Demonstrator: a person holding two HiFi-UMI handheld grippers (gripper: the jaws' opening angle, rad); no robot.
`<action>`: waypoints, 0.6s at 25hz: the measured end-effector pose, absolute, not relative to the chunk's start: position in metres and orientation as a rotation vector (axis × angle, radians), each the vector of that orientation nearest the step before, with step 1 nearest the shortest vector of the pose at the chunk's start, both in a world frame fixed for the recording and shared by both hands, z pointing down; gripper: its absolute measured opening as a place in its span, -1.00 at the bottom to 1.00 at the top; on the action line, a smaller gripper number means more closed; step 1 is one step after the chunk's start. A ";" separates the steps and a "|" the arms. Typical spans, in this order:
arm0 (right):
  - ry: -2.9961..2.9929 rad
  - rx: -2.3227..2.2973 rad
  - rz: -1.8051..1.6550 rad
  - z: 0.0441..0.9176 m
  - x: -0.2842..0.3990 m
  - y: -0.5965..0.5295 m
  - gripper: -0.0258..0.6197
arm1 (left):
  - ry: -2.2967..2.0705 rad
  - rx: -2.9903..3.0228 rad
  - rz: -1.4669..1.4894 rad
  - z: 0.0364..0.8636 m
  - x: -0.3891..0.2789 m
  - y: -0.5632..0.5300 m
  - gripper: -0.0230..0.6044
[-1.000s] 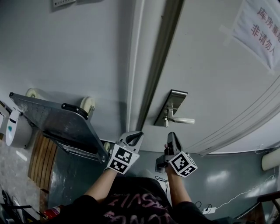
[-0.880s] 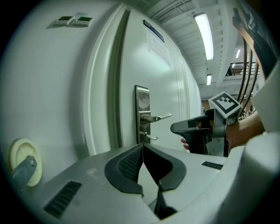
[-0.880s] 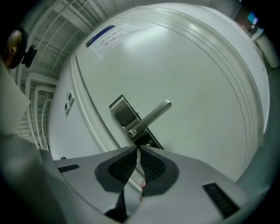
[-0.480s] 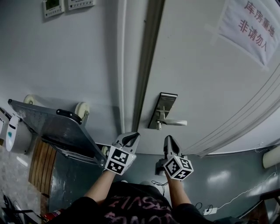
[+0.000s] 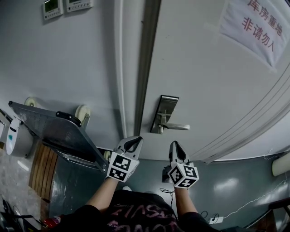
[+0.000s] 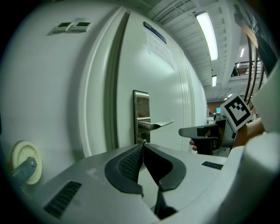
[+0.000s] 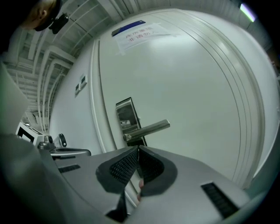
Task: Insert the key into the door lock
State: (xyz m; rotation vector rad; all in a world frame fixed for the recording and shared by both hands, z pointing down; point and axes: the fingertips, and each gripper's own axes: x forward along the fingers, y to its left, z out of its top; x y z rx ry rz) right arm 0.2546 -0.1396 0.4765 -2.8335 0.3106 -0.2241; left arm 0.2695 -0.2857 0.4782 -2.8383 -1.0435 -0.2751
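A pale grey painted wall (image 5: 68, 59) carries two small white control panels (image 5: 65, 6), a flat grey metal platform trolley (image 5: 54, 131) leans against it above a brown slatted wooden pallet (image 5: 41, 165) and glossy grey floor (image 5: 235, 186), under a long fluorescent ceiling light (image 6: 209, 30).

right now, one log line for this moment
left gripper shut on key; right gripper shut; both short of lock; key not inserted

Lever handle (image 5: 177, 127) juts across the open approach to the lock plate (image 5: 164, 113).

Head view from above, gripper views level, all share the door lock (image 5: 164, 114).
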 end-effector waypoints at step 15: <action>0.378 -2.833 -0.212 0.469 0.241 -0.133 -0.72 | -0.968 -2.852 -0.283 0.467 0.251 -0.276 -0.88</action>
